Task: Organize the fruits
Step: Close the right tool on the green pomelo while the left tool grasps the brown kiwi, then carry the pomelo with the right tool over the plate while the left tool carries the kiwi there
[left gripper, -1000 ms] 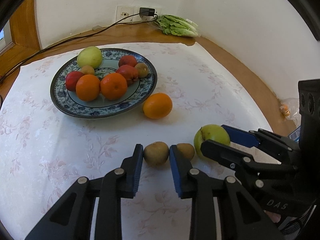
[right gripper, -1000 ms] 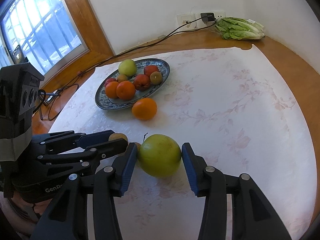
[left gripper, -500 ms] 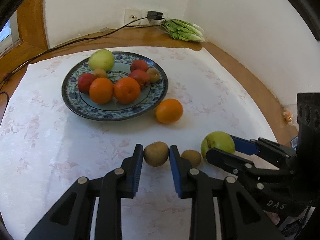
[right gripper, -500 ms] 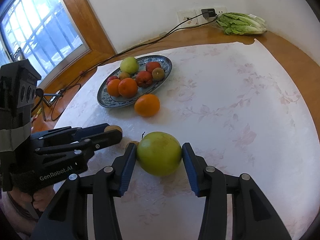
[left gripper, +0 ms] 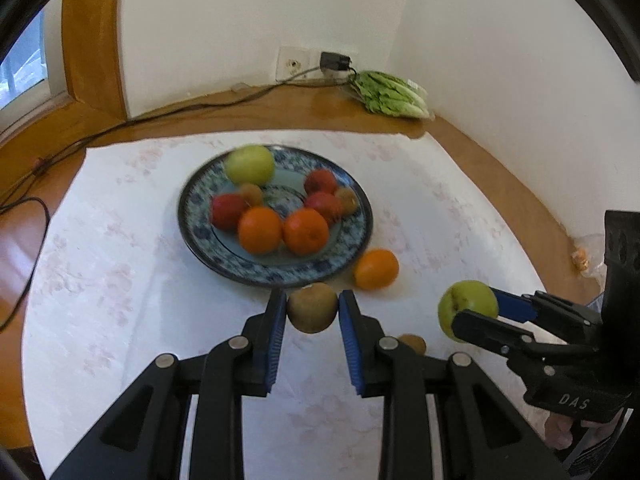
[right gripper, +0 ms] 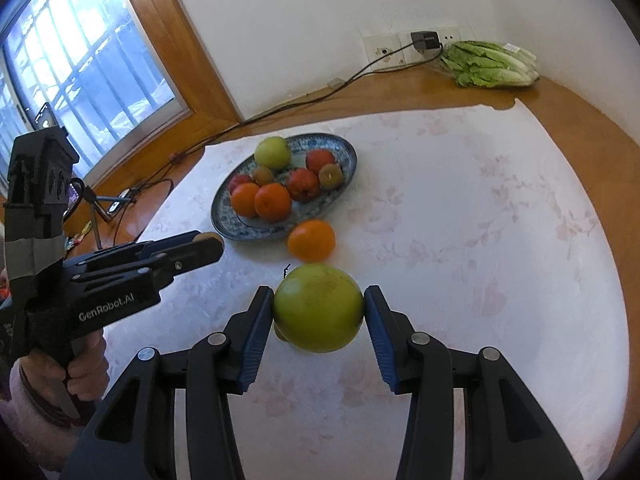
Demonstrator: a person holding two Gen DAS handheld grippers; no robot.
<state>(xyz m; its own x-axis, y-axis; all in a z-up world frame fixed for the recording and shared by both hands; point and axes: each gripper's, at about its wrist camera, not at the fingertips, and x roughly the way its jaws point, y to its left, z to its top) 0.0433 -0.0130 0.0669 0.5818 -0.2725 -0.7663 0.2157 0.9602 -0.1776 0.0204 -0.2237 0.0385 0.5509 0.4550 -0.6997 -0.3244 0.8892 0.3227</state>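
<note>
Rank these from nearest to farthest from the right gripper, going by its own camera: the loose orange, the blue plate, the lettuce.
1. Loose orange, on the cloth just ahead of the right gripper.
2. Blue plate, beyond the orange, slightly left.
3. Lettuce, far right corner by the wall.

Home setting, most likely a dining corner. A round wooden table point(right gripper: 580, 120) is sitting in the angle of two plain white walls point(right gripper: 300, 20), with a white floral tablecloth point(right gripper: 480, 220) lying over most of it. A blue-patterned china plate point(right gripper: 344, 150) is holding apples, oranges and kiwis. A bagged head of lettuce point(right gripper: 490, 64) is lying against the far wall beside a wall socket point(right gripper: 384, 53), where a black charger point(right gripper: 425, 41) is sitting plugged in, its cable point(right gripper: 280, 108) trailing across the wood. A wood-framed window point(right gripper: 80, 64) with bars is letting in daylight. Small clutter is resting on the sill below it, too small to identify.
</note>
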